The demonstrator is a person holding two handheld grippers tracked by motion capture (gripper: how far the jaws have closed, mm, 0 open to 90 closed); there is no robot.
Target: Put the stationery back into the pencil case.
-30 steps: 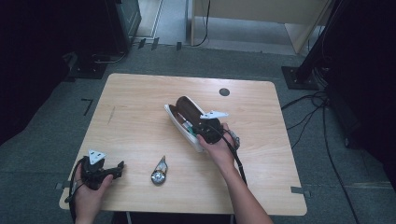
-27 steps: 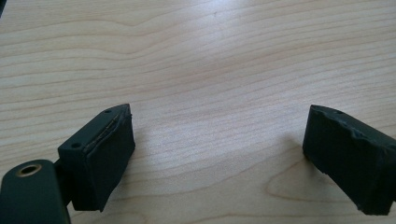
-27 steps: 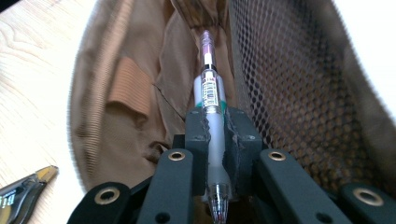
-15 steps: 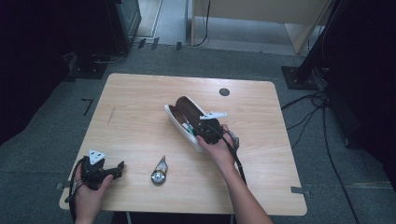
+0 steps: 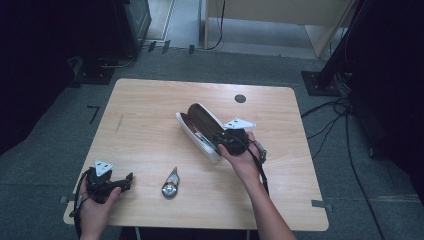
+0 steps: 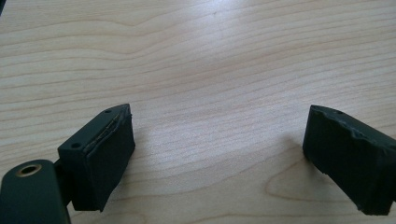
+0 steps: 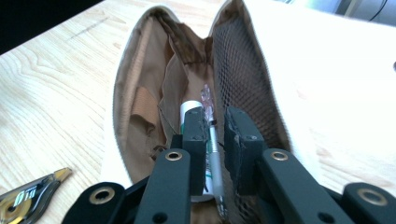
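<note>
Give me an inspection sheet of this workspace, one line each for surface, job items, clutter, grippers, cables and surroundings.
Surface: wooden table, one dark round spot near the far edge.
Job's things: white pencil case lying open, brown lining; pen inside it.
Clutter: correction tape dispenser near the front edge.
Grippers: left gripper open over bare wood; right gripper shut on the pen.
Cables: black cables on the floor at the right.
Surroundings: grey floor, dark equipment behind.
</note>
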